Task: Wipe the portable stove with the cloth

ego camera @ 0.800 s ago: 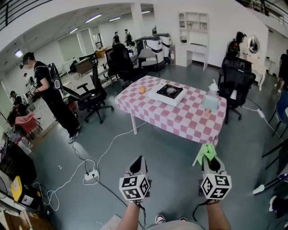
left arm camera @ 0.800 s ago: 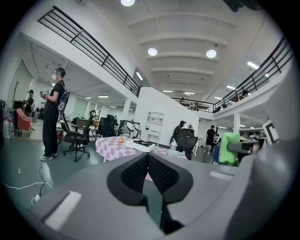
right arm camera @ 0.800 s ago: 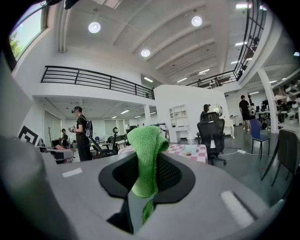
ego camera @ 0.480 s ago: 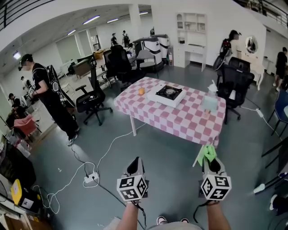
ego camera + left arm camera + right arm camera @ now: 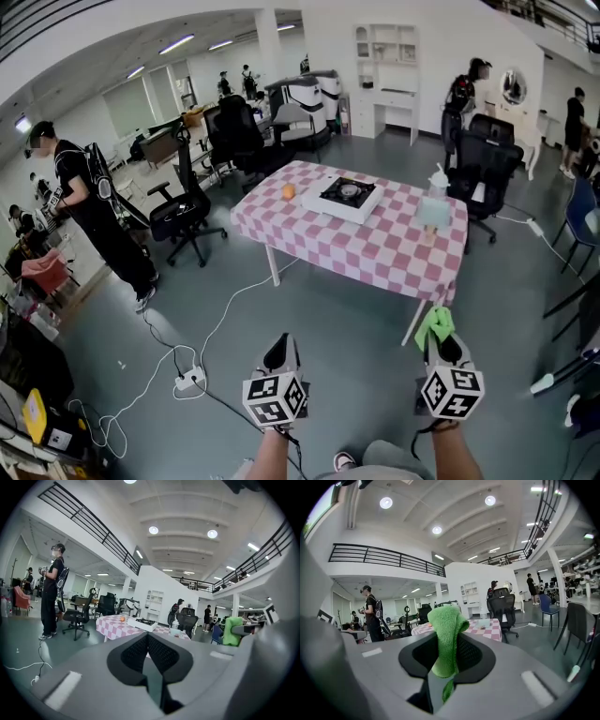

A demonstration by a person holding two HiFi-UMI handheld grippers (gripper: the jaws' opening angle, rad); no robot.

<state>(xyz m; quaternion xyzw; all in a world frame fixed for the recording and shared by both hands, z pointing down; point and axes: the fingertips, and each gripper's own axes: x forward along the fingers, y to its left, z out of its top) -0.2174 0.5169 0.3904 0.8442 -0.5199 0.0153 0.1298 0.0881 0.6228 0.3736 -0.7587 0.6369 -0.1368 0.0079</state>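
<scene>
Left gripper (image 5: pixel 284 345): held low in the near foreground of the head view, over the grey floor (image 5: pixel 356 337); its jaws are pressed together with nothing between them, and its own view (image 5: pixel 148 637) shows the two dark pads meeting in a single seam.
Right gripper (image 5: pixel 441 343): held level with the left one and well apart from it; its jaws are clamped on the cloth (image 5: pixel 434 325).
Cloth: green and fluffy. In the right gripper view (image 5: pixel 446 632) a bunched fold stands up above the pads and a thin strip hangs down between them.
Portable stove (image 5: pixel 345 197): a white body with a black burner top, sitting on the counter (image 5: pixel 375 251) towards its far-left part. It is well apart from both grippers and nothing is touching it. It also shows small in the left gripper view (image 5: pixel 142 622).
Counter: covered with a pink-and-white checked cloth that hangs over the edges, on white legs.
Orange (image 5: pixel 288 190): on the counter, just left of the stove and apart from it.
Pale blue-green box (image 5: pixel 435 212): on the counter's right side, well apart from the stove; what it is cannot be made out.
Office chairs: one black chair (image 5: pixel 181 212) left of the counter, another (image 5: pixel 485 169) behind its right end.
Person in black (image 5: pixel 92 208): standing at the left of the room, away from the counter.
Power strip (image 5: pixel 190 380): on the floor ahead of the left gripper, with a white cable running from it towards the counter.
</scene>
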